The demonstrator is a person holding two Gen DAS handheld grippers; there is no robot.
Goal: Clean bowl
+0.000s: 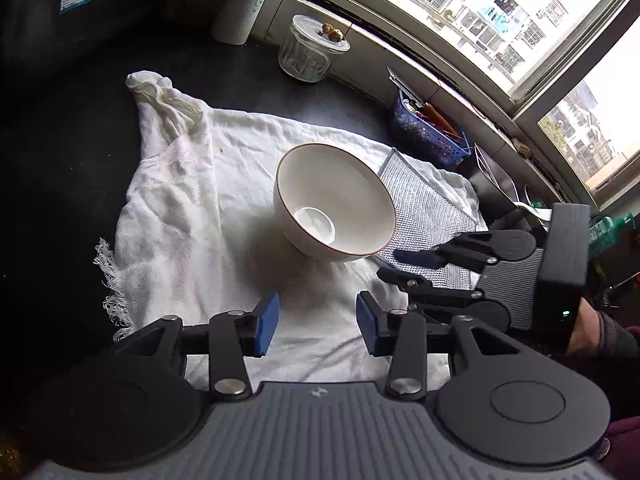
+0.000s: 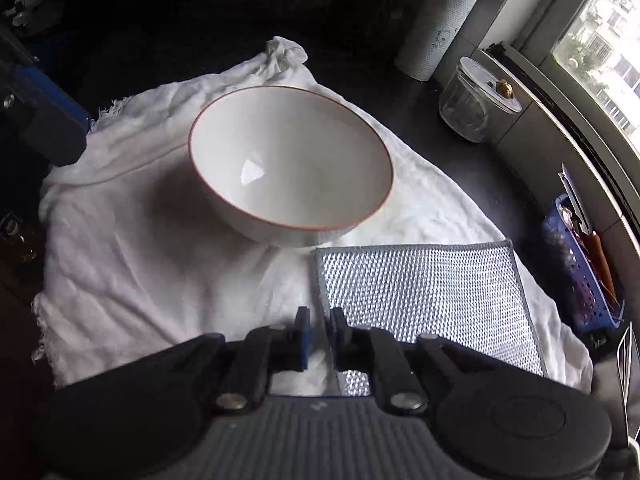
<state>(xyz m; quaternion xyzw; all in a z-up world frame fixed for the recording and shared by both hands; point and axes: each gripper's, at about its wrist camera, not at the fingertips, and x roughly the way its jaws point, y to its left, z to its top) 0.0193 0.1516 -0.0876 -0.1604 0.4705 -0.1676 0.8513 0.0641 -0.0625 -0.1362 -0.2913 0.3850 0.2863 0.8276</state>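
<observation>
A white bowl point(image 1: 335, 203) with a thin brown rim is seen upright at the centre of the left wrist view, set on a rumpled white cloth point(image 1: 176, 200) spread over a dark countertop point(image 1: 60, 160). A silver mesh scouring cloth point(image 1: 424, 208) lies flat on the white cloth just beside the bowl, toward the right of the frame; in the right wrist view it point(image 2: 432, 284) fills the lower right, its near corner passing under the gripper. Along the windowsill point(image 1: 400, 52) at the upper edge, a glass jar point(image 1: 306, 50) with a lid and a small brown object on top is noted, with a paper towel roll point(image 1: 248, 4) at upper centre-left. A blue perforated basket point(image 1: 428, 132) holding utensils stands at centre right, near the far edge of the scouring cloth. Nothing stands between the grippers and the bowl. The left gripper point(image 1: 318, 324) is held low in its own frame above the white cloth, its blue-padded jaws moderately apart and nothing between them. The right gripper point(image 2: 319, 338) is seen at the lower centre of its view, jaws drawn to a narrow gap over the corner of the scouring cloth; whether the cloth is actually pinched cannot be told. In the left wrist view the right gripper point(image 1: 390, 266) appears at right, beside the bowl, over the scouring cloth.
</observation>
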